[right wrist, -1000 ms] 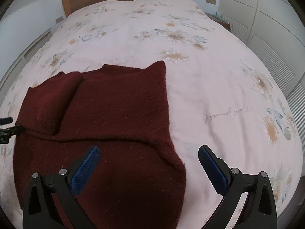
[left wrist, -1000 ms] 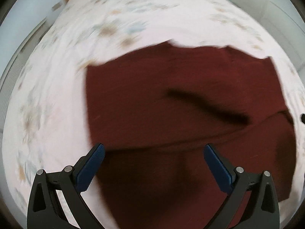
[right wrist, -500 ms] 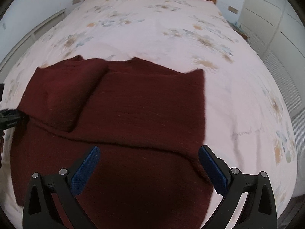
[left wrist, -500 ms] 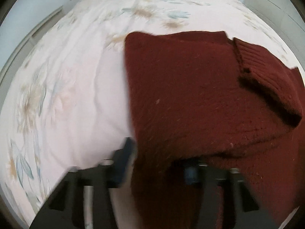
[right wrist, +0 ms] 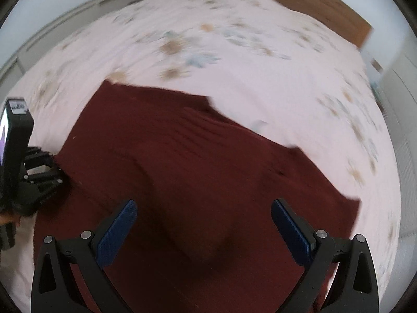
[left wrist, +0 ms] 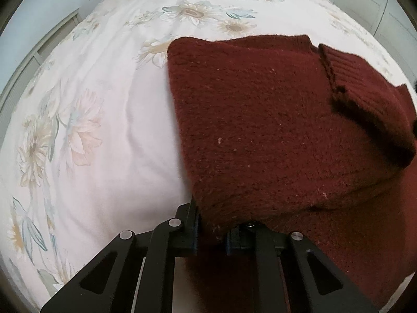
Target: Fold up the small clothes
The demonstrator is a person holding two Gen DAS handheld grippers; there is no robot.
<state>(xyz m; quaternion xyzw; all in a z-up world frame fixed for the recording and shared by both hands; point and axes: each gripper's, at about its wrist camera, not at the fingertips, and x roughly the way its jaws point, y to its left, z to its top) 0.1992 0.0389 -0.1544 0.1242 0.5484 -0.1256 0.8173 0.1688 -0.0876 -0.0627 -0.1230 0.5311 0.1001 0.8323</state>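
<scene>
A dark red knitted sweater (left wrist: 273, 135) lies on the bed, partly folded, with a ribbed cuff (left wrist: 365, 91) lying across its right side. My left gripper (left wrist: 211, 234) is shut on the sweater's near left edge, and the knit bunches over the blue pads. In the right wrist view the sweater (right wrist: 198, 172) spreads below my right gripper (right wrist: 203, 232), which is open and empty above its middle. The left gripper (right wrist: 39, 172) shows at the sweater's left edge there.
The bed (left wrist: 91, 104) has a pale pink floral cover. A wooden headboard (right wrist: 312, 2) stands at the far end. White cupboard doors (left wrist: 378, 2) are to the right of the bed and a pale wall to the left.
My left gripper came down to the sweater's left edge and shut on it. My right gripper swung left over the sweater, and its view is blurred.
</scene>
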